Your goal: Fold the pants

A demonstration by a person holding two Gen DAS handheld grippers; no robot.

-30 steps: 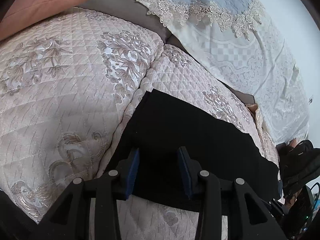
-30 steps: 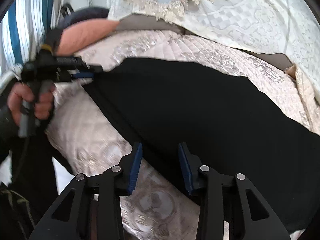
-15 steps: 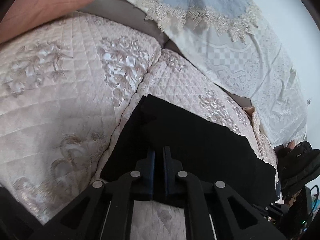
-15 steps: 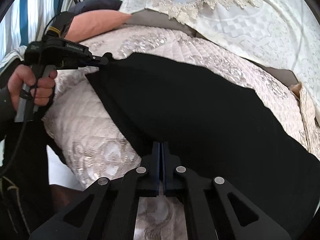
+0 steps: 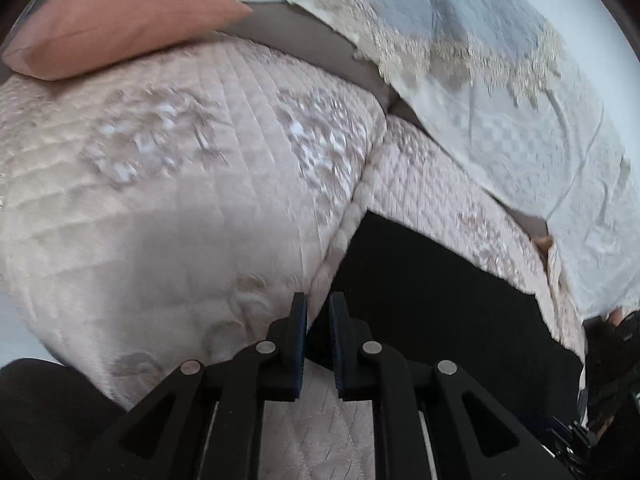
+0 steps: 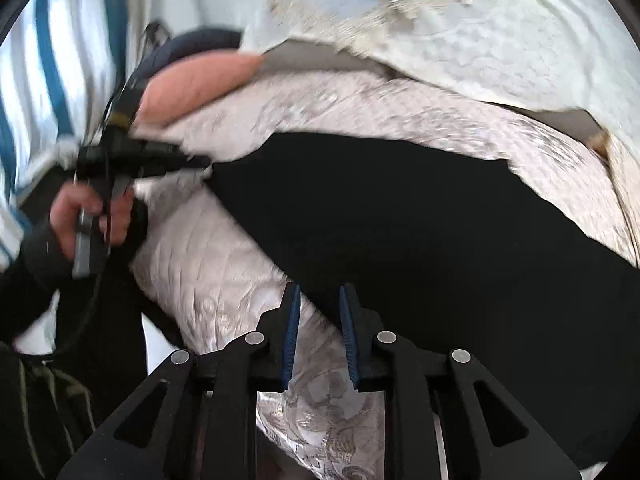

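Observation:
The black pants lie flat on the quilted beige sofa seat; they also fill the right wrist view. My left gripper sits at the pants' left corner with a narrow gap between its blue pads, and nothing is pinched in it. It also shows at the left of the right wrist view, touching the cloth's corner. My right gripper is partly open over the pants' near edge and holds nothing.
A salmon cushion lies at the back left. A lace-edged white cover drapes the sofa back. The seat's front edge drops off below both grippers. A striped blue-and-white cloth hangs at the far left.
Both grippers closed on the pants' edge half a second ago and have now opened again. The left gripper has shifted left to the pants' corner. Both views are blurred by motion.

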